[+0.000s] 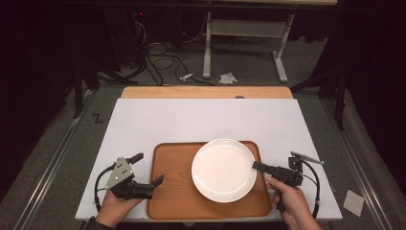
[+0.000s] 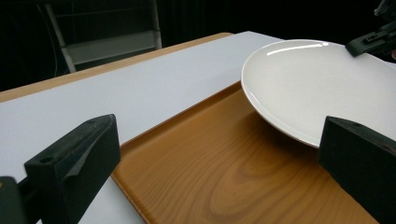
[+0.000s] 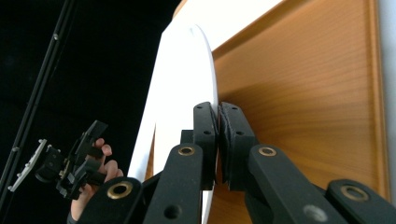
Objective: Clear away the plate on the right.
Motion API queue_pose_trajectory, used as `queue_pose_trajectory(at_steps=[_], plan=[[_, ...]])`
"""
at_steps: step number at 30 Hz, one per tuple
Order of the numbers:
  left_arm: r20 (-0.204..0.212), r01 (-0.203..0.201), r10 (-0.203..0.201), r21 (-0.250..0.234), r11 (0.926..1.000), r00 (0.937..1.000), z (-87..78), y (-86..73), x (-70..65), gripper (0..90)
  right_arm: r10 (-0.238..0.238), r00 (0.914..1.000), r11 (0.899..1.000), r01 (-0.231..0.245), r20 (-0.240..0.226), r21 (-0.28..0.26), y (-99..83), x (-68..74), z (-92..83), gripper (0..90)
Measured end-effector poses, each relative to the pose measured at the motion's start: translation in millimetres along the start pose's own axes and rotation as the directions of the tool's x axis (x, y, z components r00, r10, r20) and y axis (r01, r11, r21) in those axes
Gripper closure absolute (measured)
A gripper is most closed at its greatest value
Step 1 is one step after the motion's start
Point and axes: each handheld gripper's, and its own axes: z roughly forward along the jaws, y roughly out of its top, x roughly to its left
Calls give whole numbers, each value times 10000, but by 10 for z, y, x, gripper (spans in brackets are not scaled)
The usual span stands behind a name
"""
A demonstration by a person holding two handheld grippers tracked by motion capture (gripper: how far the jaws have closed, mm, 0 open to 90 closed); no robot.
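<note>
Black jaws of the right claw [image 3: 218, 135] are clenched on the rim of the round, glossy white ceramic plate [image 1: 223, 169] — one pad above the lip, one below, both seated right at the edge. High view puts this pinch at the plate's right side, with the person's right hand [image 1: 290, 201] behind it.

Left claw [image 1: 148, 171] is released — jaws stand wide apart, grasping nothing. It hovers by the tray's left edge, aimed across at the plate, well short of it.

Plate location: over the rectangular orange-brown wooden tray [image 1: 172, 167], right of centre. From the left gripper view its near edge looks raised off the tray with shadow beneath, so probably tilted or partly lifted; can't tell whether the far side touches down.

Handling, my read: rigid, moderately heavy for a one-sided rim pinch, and brittle — a drop or knock on the tray lip would chip it. Glaze is smooth, so slippery under pads; a single edge grip lets it pivot. Better hold is the opposite rim with the left claw too, pads deep over the lip.

Tray: visible grain, satin finish, low raised border, rounded corners. It sits on the flat matte white surface [image 1: 201, 120], which in turn covers a light wood top.
</note>
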Motion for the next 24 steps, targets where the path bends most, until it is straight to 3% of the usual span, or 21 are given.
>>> queue_pose_trajectory(at_steps=[14, 24], plan=[[69, -56, 56, -21, 10000, 10000, 4, 2, -8, 1, -27, 9994, 9979, 5, 336, 649, -48, -55, 102, 881], [66, -74, 74, 13, 10000, 10000, 7, 1, -15, 1, -17, 9991, 9980, -10, 432, 631, -55, -76, 123, 881]])
